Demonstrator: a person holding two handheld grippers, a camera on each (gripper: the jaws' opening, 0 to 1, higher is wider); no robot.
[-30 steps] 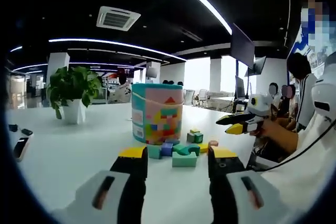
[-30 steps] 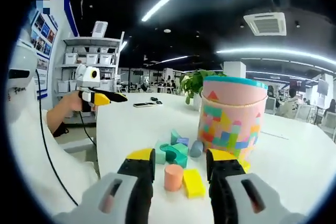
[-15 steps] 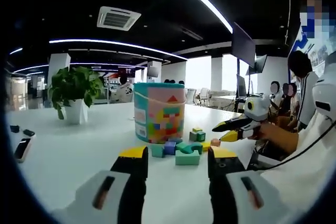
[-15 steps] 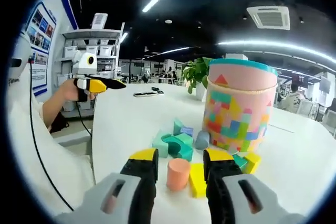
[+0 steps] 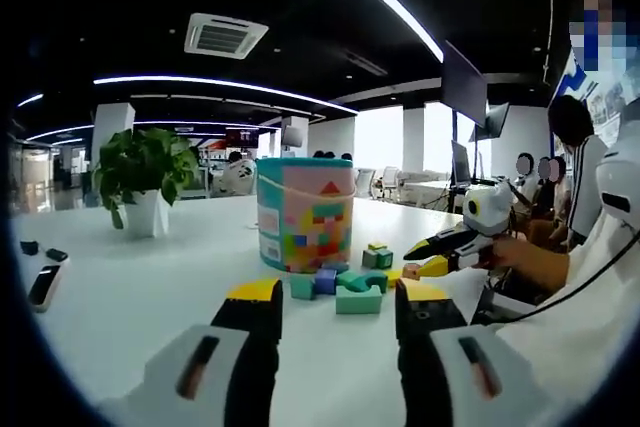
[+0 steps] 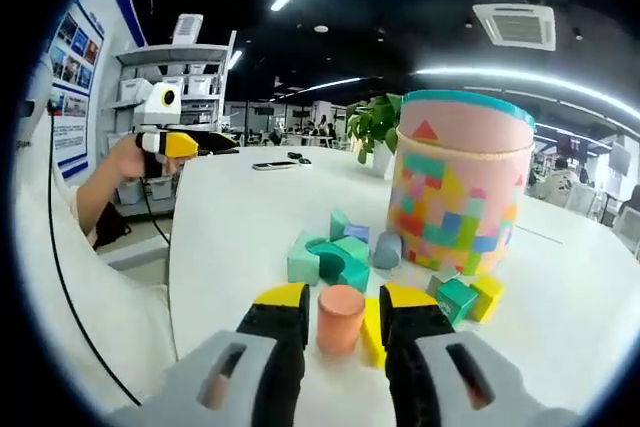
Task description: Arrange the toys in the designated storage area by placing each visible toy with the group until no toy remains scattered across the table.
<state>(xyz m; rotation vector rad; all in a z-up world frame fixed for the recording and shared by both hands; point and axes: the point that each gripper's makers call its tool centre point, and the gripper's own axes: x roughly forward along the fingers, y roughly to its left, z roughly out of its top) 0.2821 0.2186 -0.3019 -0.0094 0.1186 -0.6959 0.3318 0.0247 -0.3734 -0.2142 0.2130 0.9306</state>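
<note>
Left claw: jaws parted with nothing between them, hovering low over the white worktop and facing the blocks; in the right gripper view it sits at the far left, held by a hand.
Right claw: jaws open, one on each side of the salmon-pink cylinder block, close to its sides; whether they touch it I cannot tell. In the left gripper view it reaches in from the right towards the pile.
Salmon-pink cylinder block: upright on the worktop, nearest the right claw, with a yellow block just beside it.
Teal arch block: in the middle of the loose cluster, next to a mint-green block and a grey rounded block.
Green cube and small yellow block: side by side near the foot of the tub.
Round cardboard tub printed with coloured blocks: upright just behind the cluster; in the left gripper view the blocks lie in front and to its right.
Potted green plant: well behind, left of the tub.
Dark phone: flat near the left edge of the worktop.
</note>
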